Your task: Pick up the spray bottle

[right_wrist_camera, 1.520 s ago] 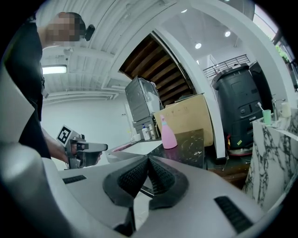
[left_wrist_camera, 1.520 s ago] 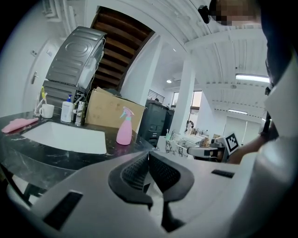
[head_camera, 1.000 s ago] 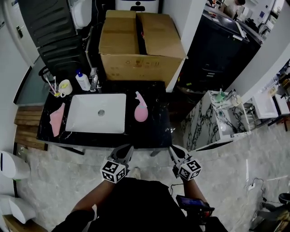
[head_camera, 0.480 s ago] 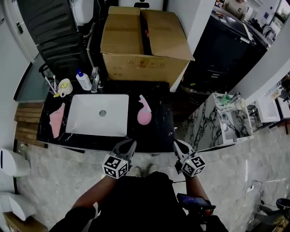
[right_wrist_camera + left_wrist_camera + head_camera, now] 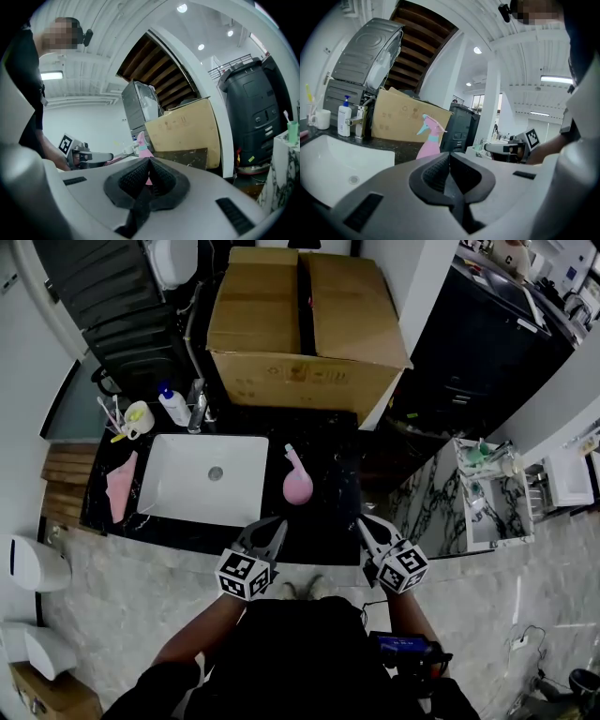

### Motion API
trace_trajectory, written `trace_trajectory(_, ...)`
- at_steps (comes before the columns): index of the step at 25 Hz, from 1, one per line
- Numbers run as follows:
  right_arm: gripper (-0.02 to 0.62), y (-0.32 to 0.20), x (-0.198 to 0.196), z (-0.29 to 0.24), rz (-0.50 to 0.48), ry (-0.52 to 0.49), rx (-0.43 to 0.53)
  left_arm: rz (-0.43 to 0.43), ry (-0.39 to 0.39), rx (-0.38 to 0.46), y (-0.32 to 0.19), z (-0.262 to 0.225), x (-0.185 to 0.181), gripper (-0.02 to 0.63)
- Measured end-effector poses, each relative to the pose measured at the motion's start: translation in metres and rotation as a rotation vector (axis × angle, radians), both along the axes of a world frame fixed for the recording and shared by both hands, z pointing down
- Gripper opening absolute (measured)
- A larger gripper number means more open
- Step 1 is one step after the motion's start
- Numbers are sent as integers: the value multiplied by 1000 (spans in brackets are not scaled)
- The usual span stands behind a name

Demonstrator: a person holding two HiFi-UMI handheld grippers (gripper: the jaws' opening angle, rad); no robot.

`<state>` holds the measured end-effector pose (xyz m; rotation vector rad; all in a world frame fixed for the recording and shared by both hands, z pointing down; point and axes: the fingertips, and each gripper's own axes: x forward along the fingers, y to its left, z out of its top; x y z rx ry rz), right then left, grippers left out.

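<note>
The pink spray bottle (image 5: 297, 483) stands upright on the black counter (image 5: 328, 512), just right of the white sink (image 5: 178, 495). My left gripper (image 5: 273, 526) is shut and empty at the counter's front edge, a little short of the bottle. In the left gripper view the spray bottle (image 5: 429, 139) rises just beyond the closed left gripper (image 5: 450, 155). My right gripper (image 5: 362, 524) is also shut and holds nothing, off to the bottle's right at the counter's front corner. In the right gripper view the spray bottle (image 5: 140, 139) shows just above the closed right gripper (image 5: 149, 160).
A large cardboard box (image 5: 302, 322) fills the back of the counter. A soap bottle (image 5: 172, 405), a faucet (image 5: 199, 407) and a cup with toothbrushes (image 5: 137, 417) stand behind the sink. A pink cloth (image 5: 121, 486) lies at its left. A marble-patterned shelf (image 5: 487, 493) stands to the right.
Both grippers have moved forward from over the floor to the counter's front edge, nearer the spray bottle. Both stay shut.
</note>
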<state>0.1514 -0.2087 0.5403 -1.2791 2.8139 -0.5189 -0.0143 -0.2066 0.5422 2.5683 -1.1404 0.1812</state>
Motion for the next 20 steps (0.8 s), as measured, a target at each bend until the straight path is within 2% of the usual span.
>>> trace_trajectory(8,26,-26,-1,7,-68,-6,-15,-46,-21,30,-34,-6,11,9)
trace_trajectory(17,26,-42,5,12,-92,-10,-31,-75,-55,60,-67,-9,18,12)
trace_trajectory(18,26,-43,6,12,-92,-9,-32,-73,-61,63,-70,-9,19,17)
trace_trajectory(20,26,-46,8,13,-92,-8,-34,-68,-79,68,-76,-7,22,82)
